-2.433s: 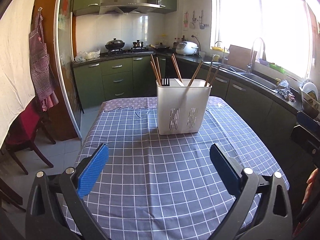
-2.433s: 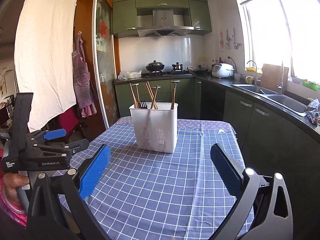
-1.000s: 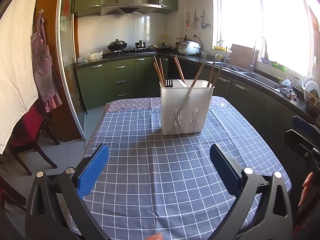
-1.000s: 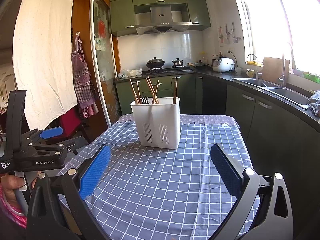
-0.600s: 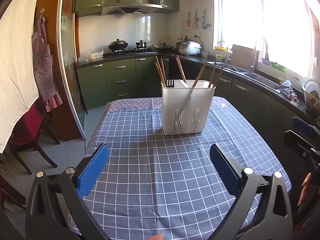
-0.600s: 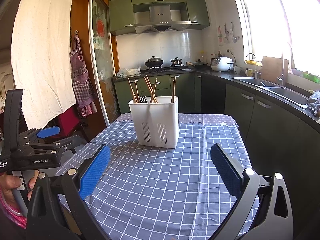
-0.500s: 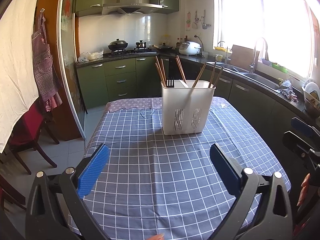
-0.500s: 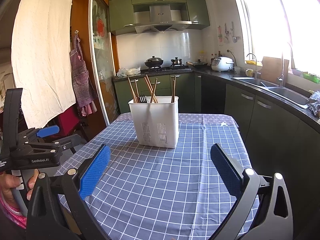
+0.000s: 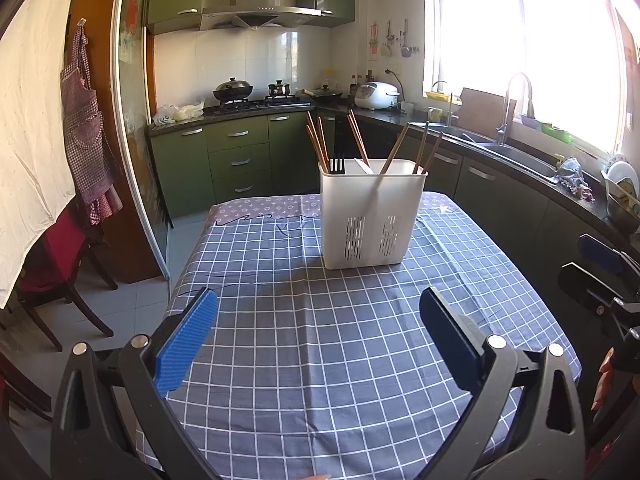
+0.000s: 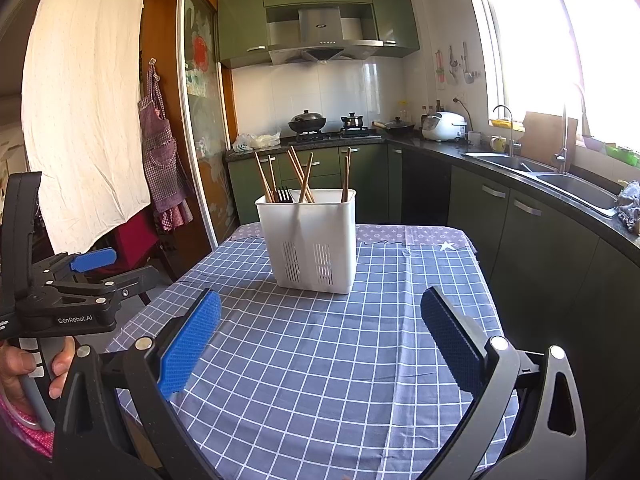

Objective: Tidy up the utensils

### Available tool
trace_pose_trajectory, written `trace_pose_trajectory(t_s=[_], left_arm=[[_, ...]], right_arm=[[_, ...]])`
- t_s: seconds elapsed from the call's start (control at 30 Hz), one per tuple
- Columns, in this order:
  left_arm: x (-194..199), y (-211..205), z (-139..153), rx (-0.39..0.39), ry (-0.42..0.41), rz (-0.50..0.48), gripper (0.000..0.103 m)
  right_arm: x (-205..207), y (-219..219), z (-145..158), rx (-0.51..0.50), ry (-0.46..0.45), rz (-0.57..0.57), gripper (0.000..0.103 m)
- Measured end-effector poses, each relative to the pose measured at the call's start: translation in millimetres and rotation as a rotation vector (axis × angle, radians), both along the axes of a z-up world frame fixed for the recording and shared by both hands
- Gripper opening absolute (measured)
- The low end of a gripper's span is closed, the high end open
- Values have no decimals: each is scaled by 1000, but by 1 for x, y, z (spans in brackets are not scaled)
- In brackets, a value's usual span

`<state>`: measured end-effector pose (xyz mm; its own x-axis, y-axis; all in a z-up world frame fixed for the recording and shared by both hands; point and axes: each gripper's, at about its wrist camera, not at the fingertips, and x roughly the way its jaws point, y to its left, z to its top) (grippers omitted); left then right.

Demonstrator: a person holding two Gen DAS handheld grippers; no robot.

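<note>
A white slotted utensil holder stands upright on the table with the blue checked cloth; it also shows in the right wrist view. Several wooden chopsticks and a black fork stick out of it. My left gripper is open and empty, well short of the holder. My right gripper is open and empty, also short of the holder. The left gripper body shows at the left of the right wrist view.
Green kitchen cabinets with a stove stand behind the table. A counter with a sink runs along the right. A red chair stands left of the table. The table edge drops off at the right.
Both grippers have pulled back slightly from the holder and stay open. Nothing on the table has moved.
</note>
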<state>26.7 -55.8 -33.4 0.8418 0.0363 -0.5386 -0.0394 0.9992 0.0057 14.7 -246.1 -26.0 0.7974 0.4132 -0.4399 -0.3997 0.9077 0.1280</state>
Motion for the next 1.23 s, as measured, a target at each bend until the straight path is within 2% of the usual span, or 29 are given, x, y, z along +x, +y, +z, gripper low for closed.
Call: trace_pose_trajectory(t_s=[0.27,0.5,0.67,0.87,1.0,1.23], left_arm=[[1,1,-1,-1,7,6,96],[3,3,-2,-39,19,-21,96],[3,-1,-2,0,-2,-8,96],[9,4,-7,-13,29,1,96],[13,4,-11,12,48,14,96],[25,6,-23,-2,85,-4,96]], right_arm=[[2,1,-2,-4,4,2,98],[4,3,-5,-9,8,4,98],[4,3,-6,-11,12,5,98],[5,4,-8,-11,18,4,98],[7,4,-10,-11,23,1,98],[14,3,-14,-21,41,-3,98]])
